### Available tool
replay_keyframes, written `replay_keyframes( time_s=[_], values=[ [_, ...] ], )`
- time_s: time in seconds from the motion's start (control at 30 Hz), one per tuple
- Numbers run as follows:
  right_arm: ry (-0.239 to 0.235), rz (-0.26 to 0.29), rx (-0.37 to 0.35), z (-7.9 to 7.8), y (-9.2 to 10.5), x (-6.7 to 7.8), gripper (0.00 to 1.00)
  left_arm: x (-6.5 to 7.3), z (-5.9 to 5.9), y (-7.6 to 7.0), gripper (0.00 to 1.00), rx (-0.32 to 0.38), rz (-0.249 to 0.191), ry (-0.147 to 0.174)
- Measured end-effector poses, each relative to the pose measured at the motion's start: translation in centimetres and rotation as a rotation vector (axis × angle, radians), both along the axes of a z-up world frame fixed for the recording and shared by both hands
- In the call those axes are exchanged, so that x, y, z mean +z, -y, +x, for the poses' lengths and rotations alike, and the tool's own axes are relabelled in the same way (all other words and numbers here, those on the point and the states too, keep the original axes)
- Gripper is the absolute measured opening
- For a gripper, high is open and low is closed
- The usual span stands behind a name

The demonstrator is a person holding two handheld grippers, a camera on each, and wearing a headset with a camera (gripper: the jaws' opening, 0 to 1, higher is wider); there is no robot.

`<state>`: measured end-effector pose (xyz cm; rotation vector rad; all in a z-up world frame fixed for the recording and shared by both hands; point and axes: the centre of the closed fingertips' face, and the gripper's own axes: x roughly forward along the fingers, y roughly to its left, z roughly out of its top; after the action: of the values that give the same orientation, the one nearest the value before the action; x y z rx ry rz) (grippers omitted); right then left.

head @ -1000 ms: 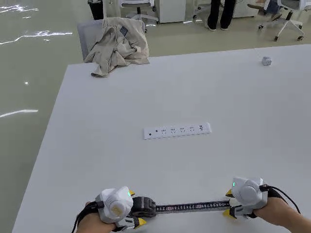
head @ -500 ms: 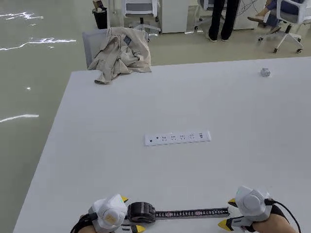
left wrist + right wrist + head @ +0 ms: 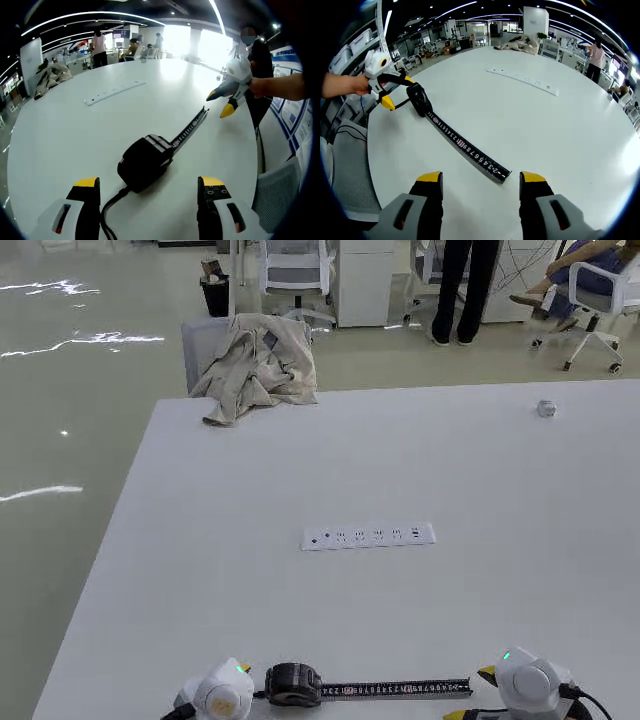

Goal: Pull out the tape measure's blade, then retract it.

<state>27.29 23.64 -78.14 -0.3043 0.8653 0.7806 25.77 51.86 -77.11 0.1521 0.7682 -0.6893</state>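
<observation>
Jaws of the left gripper (image 3: 148, 184) and right gripper (image 3: 481, 178) were spread and empty, drawn just clear of the tape measure (image 3: 146, 162) and its blade (image 3: 465, 146) tip, which they had hugged a second earlier. So the pull-out seemed done and retraction remained. The counter (image 3: 300, 470) carried one tape measure, blade extended flat between two grippers, one power strip (image 3: 368, 536) and one small grey object (image 3: 546, 408).

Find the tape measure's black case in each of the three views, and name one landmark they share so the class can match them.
Head view: the tape measure case sits at the bottom edge, left of centre.
Left gripper view: lower centre, just ahead of the gap between the open jaws.
Right gripper view: upper left, at the far end of the blade.
Shared landmark: the white power strip.
</observation>
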Motion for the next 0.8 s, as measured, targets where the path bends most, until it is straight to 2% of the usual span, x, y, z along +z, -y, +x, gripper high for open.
replay_keyframes(
  time_s=[0.07,0.23,0.37,0.57,0.8],
  values=[
    [0.005,-0.001,-0.011,-0.4,-0.1,0.0,0.64,-0.4,-0.4,-0.3,0.78,0.005,0.025,-0.01],
    [0.012,-0.006,-0.036,-1.7,-0.4,-0.3,0.65,-0.5,-1.0,-0.7,0.8,0.066,0.003,-0.027],
    [0.008,0.004,-0.067,-2.6,-0.4,-0.2,0.67,-0.6,-1.5,-1.2,0.81,0.103,0.006,-0.03],
    [0.0,0.023,-0.118,-3.9,-0.8,0.0,0.72,-0.1,-2.2,-1.2,0.83,0.152,0.008,-0.013],
    [0.014,0.033,-0.183,-4.6,-0.4,0.7,0.78,0.7,-2.4,-1.2,0.84,0.236,0.011,0.017]
  ],
)
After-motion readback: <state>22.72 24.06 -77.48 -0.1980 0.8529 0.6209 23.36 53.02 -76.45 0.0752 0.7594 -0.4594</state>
